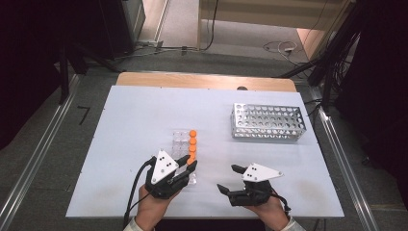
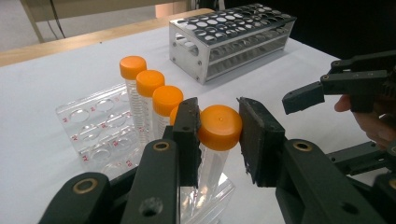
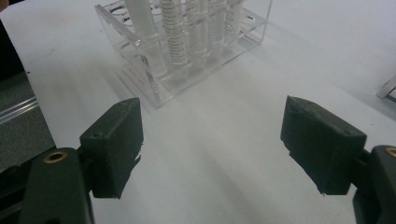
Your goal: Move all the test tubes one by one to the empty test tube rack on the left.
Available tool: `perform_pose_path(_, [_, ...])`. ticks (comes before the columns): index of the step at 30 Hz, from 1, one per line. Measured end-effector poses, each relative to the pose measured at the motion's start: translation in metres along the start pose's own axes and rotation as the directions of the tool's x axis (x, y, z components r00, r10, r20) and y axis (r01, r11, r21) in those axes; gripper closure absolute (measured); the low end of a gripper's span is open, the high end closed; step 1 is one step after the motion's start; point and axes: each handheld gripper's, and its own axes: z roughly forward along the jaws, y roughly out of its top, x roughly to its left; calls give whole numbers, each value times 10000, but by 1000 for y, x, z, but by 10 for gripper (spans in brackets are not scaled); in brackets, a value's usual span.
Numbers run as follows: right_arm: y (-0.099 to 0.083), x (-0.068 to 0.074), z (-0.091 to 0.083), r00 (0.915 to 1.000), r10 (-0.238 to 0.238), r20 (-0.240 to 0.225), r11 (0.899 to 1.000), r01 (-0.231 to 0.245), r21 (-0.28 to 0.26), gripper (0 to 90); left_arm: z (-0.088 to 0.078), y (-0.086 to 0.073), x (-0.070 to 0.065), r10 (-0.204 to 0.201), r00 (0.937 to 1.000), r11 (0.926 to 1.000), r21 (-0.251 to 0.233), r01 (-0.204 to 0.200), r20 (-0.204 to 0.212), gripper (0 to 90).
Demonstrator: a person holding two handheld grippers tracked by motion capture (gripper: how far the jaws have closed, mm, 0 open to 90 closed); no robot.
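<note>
Two hands enter from the near edge of the table in the high view, each holding a black two-jaw gripper topped by a grey three-cornered plate. The left gripper (image 1: 188, 162) points away from the person, a cable trailing back past the wrist, and in its own view the jaws are clamped on the orange cap (image 2: 220, 127) of a tube, pads pressing it from both sides. The right gripper (image 1: 230, 178), well apart from the left and angled toward it, hangs with its jaws spread wide and nothing between them.
</note>
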Motion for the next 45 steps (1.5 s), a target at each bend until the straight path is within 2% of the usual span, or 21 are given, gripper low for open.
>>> perform_pose_path(3, [0,0,0,10000,17,-8,10000,-17,10,197,0,0,1,0,10000,10000,-10,0,25,651])
perform_pose_path(21, [0,0,0,10000,23,11,10000,-23,9,197,-3,2,2,-183,9998,9997,-148,184,103,598])
perform_pose_path(27, [0,0,0,10000,41,11,10000,-41,-3,197,-4,3,3,-325,9994,9994,-136,326,128,534])
perform_pose_path(36, [0,-2,0,10000,77,55,10000,-76,-29,197,-7,3,6,-503,9983,9984,-287,495,-293,395])
perform_pose_path(45, [0,-3,0,9999,103,87,9999,-103,-33,197,-9,2,12,-618,9970,9976,-328,603,-466,355])
